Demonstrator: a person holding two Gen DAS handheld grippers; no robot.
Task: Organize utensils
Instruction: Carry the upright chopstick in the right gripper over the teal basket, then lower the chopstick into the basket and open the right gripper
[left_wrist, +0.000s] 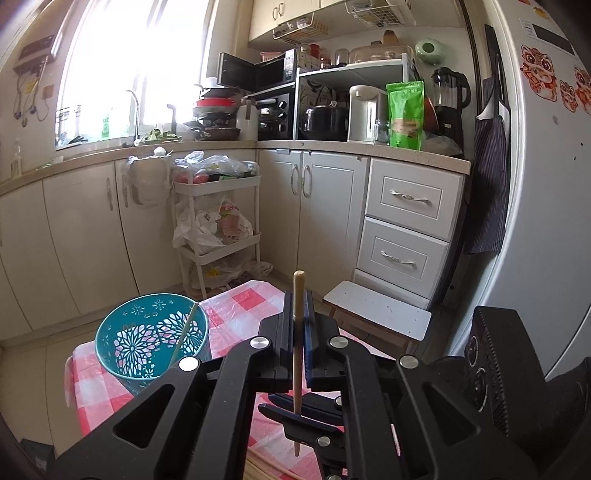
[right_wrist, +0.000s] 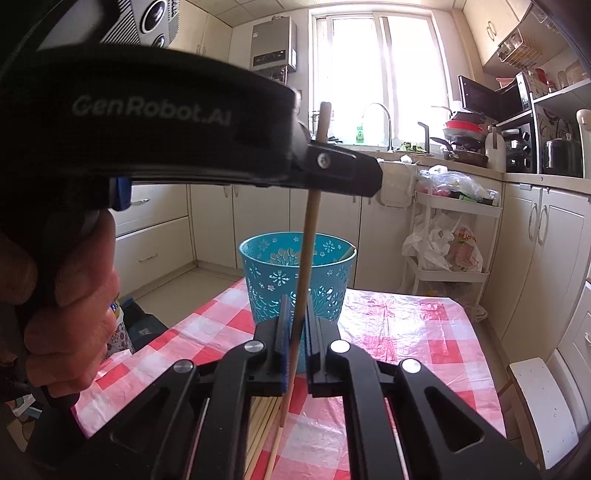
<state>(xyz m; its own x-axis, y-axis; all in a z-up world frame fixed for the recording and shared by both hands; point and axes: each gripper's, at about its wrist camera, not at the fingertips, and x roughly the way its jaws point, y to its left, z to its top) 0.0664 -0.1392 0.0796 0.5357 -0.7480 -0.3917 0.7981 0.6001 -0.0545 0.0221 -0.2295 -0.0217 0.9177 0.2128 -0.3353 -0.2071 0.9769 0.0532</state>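
Chopstick (right_wrist: 309, 229) pale wood, upright, pinched by left tongs (left_wrist: 298, 306) and right tongs (right_wrist: 295, 314).

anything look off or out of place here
Yes: one chopstick is clamped by both tongs at once, the left tongs near its top and the right tongs lower down. Only one other stick stands in the teal basket.

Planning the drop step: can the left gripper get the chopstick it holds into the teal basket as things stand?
Probably not yet. The left gripper is shut on the chopstick, but the right gripper is also clamped on it lower down. The teal basket stands open-topped nearby, with nothing in between.
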